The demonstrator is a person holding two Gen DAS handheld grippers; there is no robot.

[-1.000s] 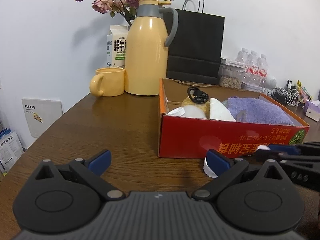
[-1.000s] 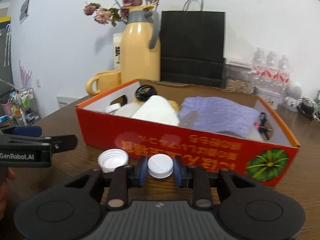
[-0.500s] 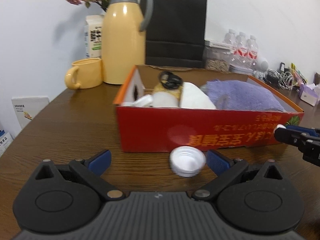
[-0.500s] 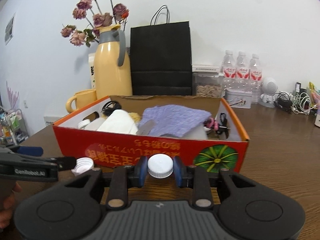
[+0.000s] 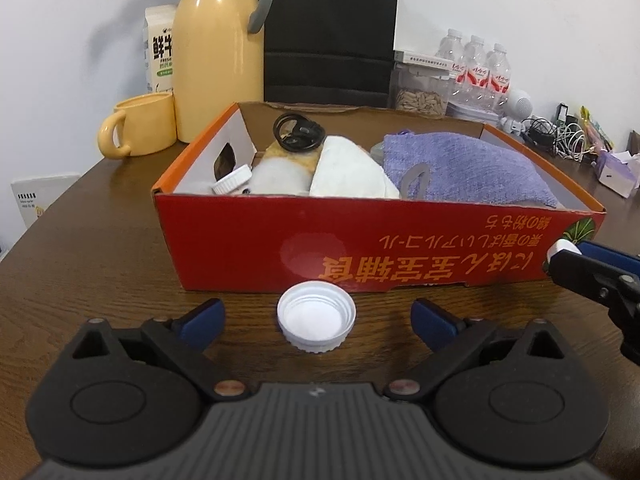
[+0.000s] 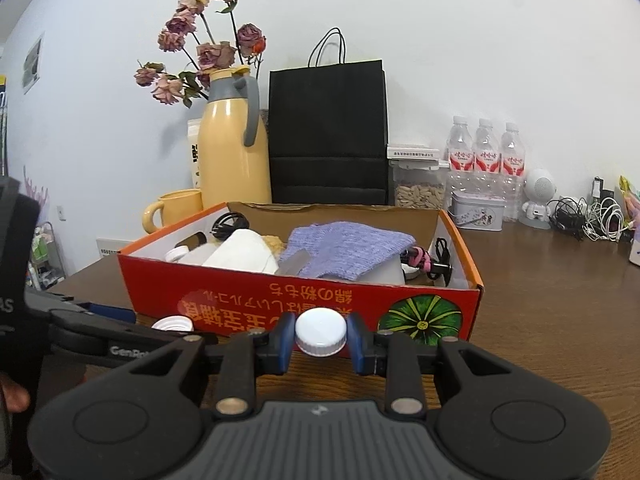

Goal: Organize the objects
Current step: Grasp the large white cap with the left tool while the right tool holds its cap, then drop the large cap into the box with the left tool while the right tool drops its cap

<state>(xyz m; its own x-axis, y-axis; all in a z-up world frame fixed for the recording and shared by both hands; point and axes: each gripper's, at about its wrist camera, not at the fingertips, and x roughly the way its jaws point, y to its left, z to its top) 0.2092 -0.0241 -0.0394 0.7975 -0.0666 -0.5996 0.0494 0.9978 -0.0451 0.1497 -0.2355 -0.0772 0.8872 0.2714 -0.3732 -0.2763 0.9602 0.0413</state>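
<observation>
A red cardboard box point(image 5: 240, 248) stands on the brown table; it holds a purple cloth point(image 5: 460, 168), a white cloth point(image 5: 348, 172), a black ring and a small white cap. A white bottle cap point(image 5: 316, 318) lies open side up on the table in front of the box, between the wide-open fingers of my left gripper point(image 5: 317, 318). My right gripper point(image 6: 321, 338) is shut on a second white bottle cap point(image 6: 321, 332) and holds it in front of the box point(image 6: 256, 296). The loose cap also shows in the right wrist view point(image 6: 173, 323).
A yellow thermos point(image 5: 218, 52), yellow mug point(image 5: 140, 130), milk carton point(image 5: 159, 52) and black paper bag point(image 5: 330, 32) stand behind the box. Water bottles point(image 5: 476, 68), a seed jar, cables and a tissue pack point(image 5: 618, 168) sit at the back right.
My left gripper has swung right until the loose cap sits centred between its open fingers. My right gripper has risen and shifted right along the box, still holding its cap.
</observation>
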